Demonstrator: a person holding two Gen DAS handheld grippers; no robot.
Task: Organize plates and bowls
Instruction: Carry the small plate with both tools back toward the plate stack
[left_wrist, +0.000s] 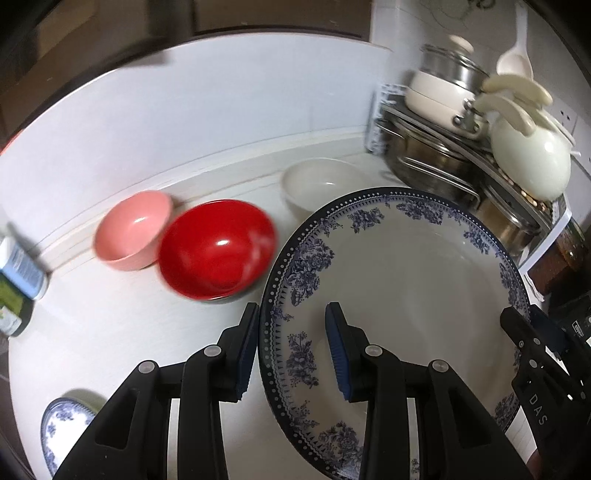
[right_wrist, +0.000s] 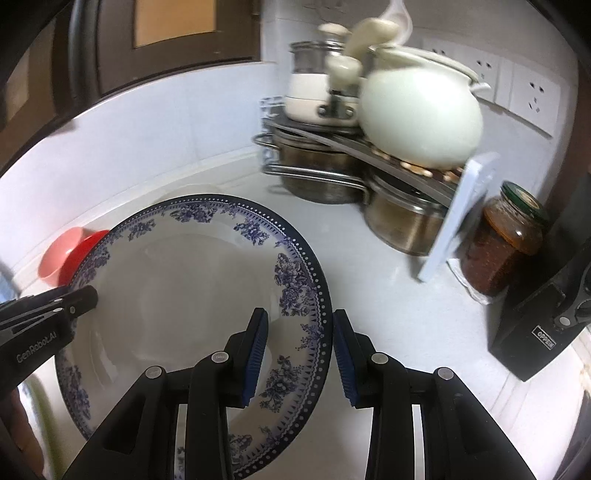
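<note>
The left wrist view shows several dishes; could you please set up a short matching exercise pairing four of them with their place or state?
Things:
1. blue-patterned plate
2. red bowl
3. pink bowl
4. white bowl

Places or states:
A. on the counter, farthest left of the bowls
B. gripped at its rim by both grippers
C. behind the plate, beside the pot rack
D. between the pink bowl and the plate

Pairs: 1-B, 2-D, 3-A, 4-C
</note>
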